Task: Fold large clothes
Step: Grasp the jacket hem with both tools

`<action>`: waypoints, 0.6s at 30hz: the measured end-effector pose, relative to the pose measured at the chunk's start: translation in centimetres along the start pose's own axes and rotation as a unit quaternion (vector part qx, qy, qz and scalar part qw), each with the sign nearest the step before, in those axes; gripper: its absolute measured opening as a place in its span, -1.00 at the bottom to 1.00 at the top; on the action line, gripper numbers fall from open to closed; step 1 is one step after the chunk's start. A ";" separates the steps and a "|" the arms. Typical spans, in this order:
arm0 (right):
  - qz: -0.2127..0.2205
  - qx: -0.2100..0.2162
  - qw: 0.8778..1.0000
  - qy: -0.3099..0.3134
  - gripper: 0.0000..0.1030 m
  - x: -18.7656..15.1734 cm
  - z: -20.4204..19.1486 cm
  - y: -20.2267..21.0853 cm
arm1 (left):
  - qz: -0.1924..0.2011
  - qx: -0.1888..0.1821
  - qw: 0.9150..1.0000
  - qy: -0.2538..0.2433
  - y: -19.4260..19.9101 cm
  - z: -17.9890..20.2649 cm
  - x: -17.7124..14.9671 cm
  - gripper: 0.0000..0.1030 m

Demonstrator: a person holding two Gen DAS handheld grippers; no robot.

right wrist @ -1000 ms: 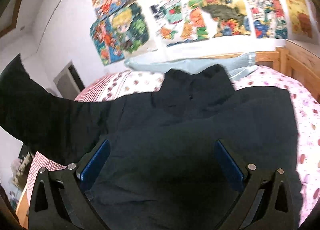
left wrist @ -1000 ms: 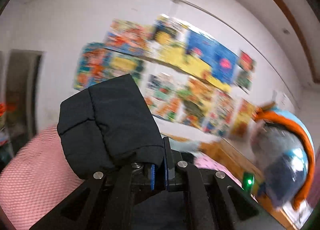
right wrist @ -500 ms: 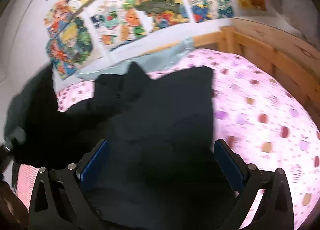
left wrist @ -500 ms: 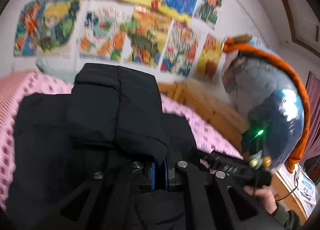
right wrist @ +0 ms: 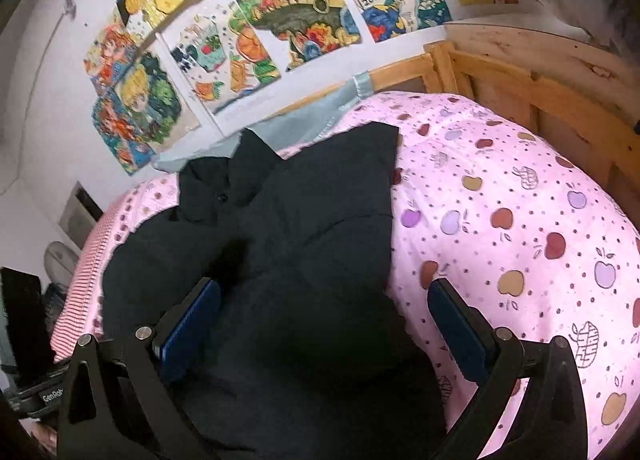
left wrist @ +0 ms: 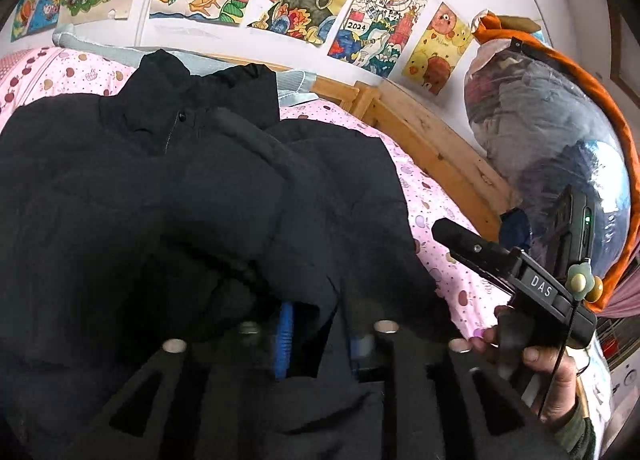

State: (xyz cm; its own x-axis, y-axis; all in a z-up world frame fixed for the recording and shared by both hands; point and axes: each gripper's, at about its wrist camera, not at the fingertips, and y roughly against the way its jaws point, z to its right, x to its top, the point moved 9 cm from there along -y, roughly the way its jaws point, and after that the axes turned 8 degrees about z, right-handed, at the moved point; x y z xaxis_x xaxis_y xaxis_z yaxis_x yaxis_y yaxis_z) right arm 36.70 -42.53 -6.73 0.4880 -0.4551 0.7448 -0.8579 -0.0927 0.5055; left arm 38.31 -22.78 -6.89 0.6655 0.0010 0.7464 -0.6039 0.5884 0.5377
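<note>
A black padded jacket lies spread on the pink apple-print bedcover, collar toward the wall. One sleeve is laid across its chest. My left gripper sits low over the jacket and its jaws are opening; the sleeve's cuff still hangs loose between the blue pads. My right gripper stands wide open just above the jacket's right side, nothing pinched. In the left wrist view a hand holds the right gripper beside the jacket's edge.
A wooden bed frame runs along the far and right sides. A light blue cloth lies by the wall under colourful posters. A big clear bag with orange trim full of clothes stands at the right.
The left gripper swung down from facing the wall, carrying the sleeve over onto the jacket, and its pads have parted. The right gripper shifted toward the jacket's right edge and stayed open.
</note>
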 end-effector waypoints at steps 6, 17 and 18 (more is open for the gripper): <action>0.015 0.007 1.000 -0.017 0.98 0.8 0.0 1.2 | 0.032 -0.019 0.999 0.039 1.0 -0.5 1.2 0.53; -0.067 0.002 0.998 -0.012 0.98 -3.4 -0.8 -1.7 | 0.061 0.121 0.990 0.031 6.1 -9.5 3.7 0.69; -0.073 -0.011 0.997 -0.011 0.98 -3.8 -0.5 -1.9 | 0.062 0.146 0.987 0.028 6.7 -11.1 3.9 0.70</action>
State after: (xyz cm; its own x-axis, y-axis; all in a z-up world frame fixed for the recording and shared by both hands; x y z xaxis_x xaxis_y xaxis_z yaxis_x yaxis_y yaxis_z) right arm 36.57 -40.17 -10.36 0.6042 -0.4567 0.6530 -0.7737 -0.1400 0.6179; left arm 41.72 -9.86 -4.76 0.5966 0.1070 0.7954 -0.7773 0.3235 0.5395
